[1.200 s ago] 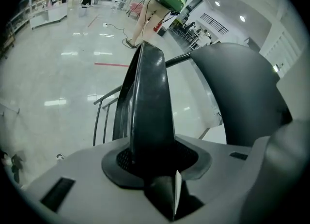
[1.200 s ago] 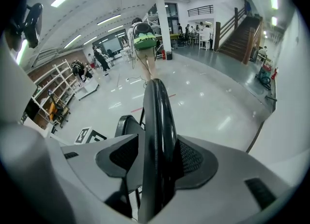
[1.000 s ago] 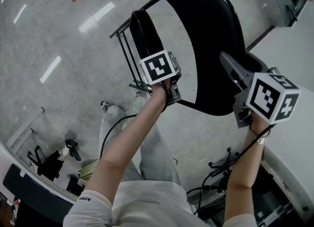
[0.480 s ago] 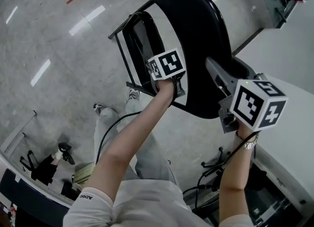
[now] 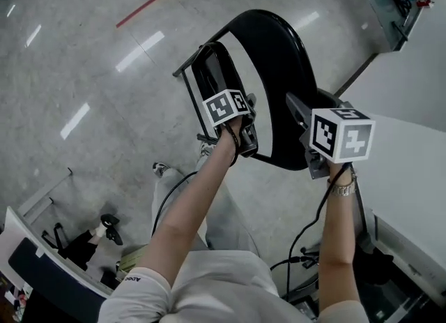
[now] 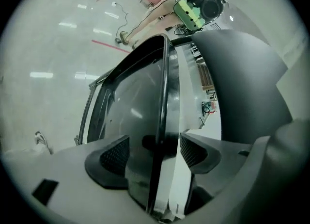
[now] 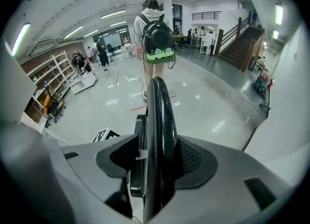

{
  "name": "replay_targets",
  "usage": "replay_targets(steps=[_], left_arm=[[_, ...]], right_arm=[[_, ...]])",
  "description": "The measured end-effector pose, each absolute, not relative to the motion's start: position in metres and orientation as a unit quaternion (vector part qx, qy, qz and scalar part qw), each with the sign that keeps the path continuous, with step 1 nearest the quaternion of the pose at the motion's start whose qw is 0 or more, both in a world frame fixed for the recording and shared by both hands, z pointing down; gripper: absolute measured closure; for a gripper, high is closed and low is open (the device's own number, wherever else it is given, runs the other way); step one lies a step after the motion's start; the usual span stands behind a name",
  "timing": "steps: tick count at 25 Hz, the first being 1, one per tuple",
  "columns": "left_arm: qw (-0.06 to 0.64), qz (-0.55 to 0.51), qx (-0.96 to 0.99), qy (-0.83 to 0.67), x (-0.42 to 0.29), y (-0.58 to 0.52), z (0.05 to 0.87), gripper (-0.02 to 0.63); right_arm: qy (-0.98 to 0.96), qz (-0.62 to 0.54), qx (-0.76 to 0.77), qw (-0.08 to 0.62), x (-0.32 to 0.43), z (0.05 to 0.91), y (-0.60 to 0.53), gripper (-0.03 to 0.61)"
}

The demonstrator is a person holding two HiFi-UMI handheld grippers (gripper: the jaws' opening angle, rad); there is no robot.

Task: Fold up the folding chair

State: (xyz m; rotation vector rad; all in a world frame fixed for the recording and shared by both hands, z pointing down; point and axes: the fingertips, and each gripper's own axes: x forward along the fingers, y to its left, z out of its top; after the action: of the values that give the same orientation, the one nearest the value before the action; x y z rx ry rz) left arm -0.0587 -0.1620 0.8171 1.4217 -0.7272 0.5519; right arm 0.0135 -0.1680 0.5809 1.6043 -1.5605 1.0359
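Black folding chair (image 7: 157, 104) has its rim clamped between the right tongs (image 7: 156, 146).

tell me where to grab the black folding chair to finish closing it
Probably the thin near rim of the black folding chair's smaller glossy panel, coming down from above, jaws astride it: that panel stands edge-up, close beside the larger rounded panel, so its rim suits a pinch.
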Motion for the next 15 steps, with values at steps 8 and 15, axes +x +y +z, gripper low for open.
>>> replay_targets(steps=[8,15], left_arm=[[0.587,0.244,0.709,-0.303,-0.120,-0.144,0.730,0.295],[0.415,0.217,0.850,-0.240,-0.103,-0.176,0.579,0.298]], right_arm=[[-0.607,0.439,0.577,0.326,0.005,0.580,-0.158,0.347],[-0.633,0.471,0.544,0.288,0.002,0.560,-0.153,0.347]])
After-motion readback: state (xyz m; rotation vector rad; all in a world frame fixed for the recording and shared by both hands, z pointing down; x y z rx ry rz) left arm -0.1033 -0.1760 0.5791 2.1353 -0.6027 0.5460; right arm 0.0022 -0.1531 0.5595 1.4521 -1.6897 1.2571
